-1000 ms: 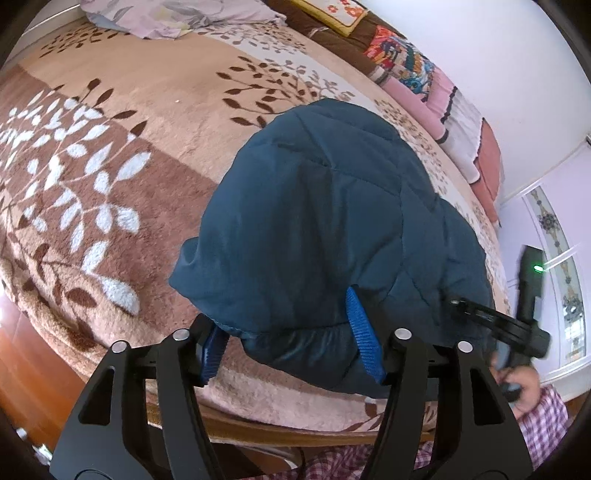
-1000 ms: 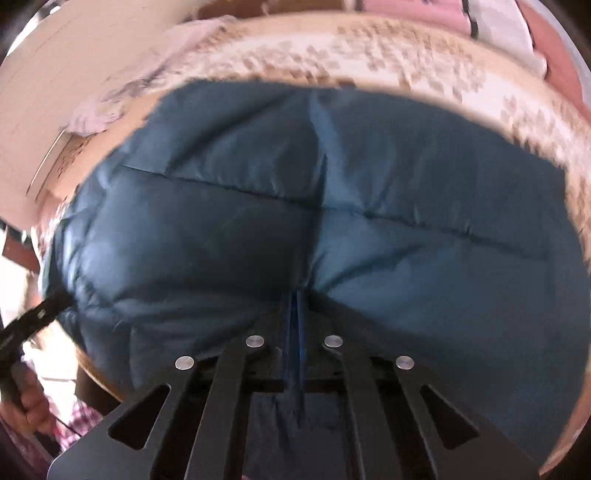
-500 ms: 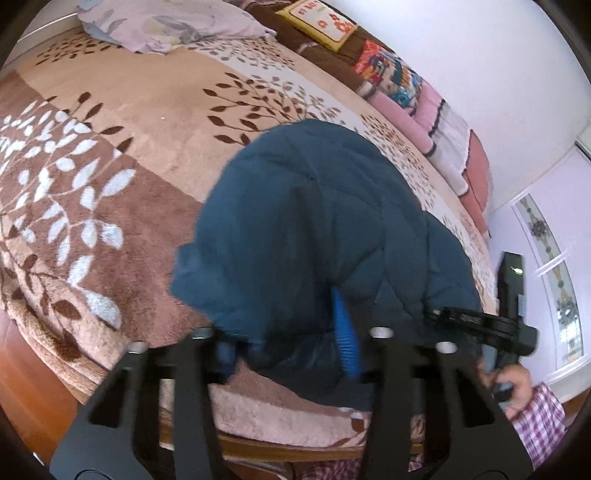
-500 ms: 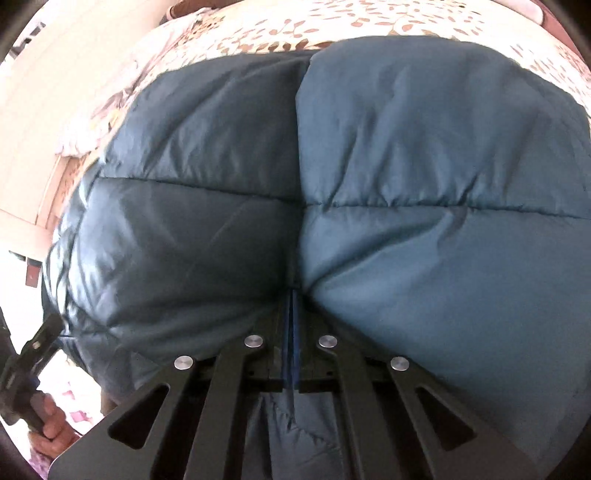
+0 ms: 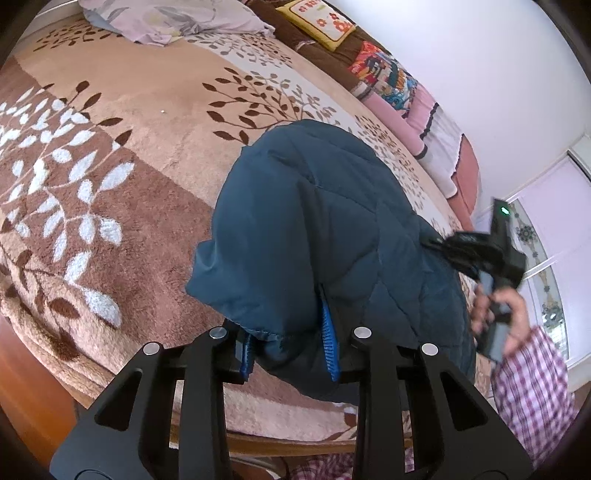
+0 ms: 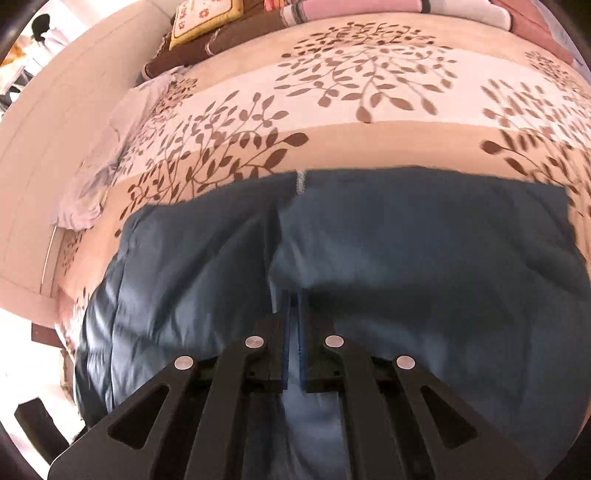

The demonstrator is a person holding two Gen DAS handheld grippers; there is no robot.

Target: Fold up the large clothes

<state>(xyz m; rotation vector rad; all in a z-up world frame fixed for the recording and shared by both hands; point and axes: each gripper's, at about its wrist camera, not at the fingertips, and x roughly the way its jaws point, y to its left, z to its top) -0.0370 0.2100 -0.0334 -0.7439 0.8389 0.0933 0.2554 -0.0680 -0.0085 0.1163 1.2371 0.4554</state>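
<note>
Dark teal jacket on a leaf-patterned bedspread

The quilted puffer jacket [image 5: 332, 236] is deep blue-teal; the blanket [image 5: 122, 177] under it runs in brown, tan and cream bands with white and dark brown leaf sprigs. Both black grippers carry bright blue pads [image 5: 328, 339]. A pale lilac floral pillow [image 5: 173, 18], a yellow flowered cushion [image 5: 317, 20], and a red-and-white checked sleeve [image 5: 532, 391].

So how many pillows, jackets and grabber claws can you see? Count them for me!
Jackets: 1, the blue jacket
Yellow cushions: 1, the yellow cushion
Lilac pillows: 1, the lilac pillow
Grippers: 2, the left gripper and the right gripper
Total: 5
</note>
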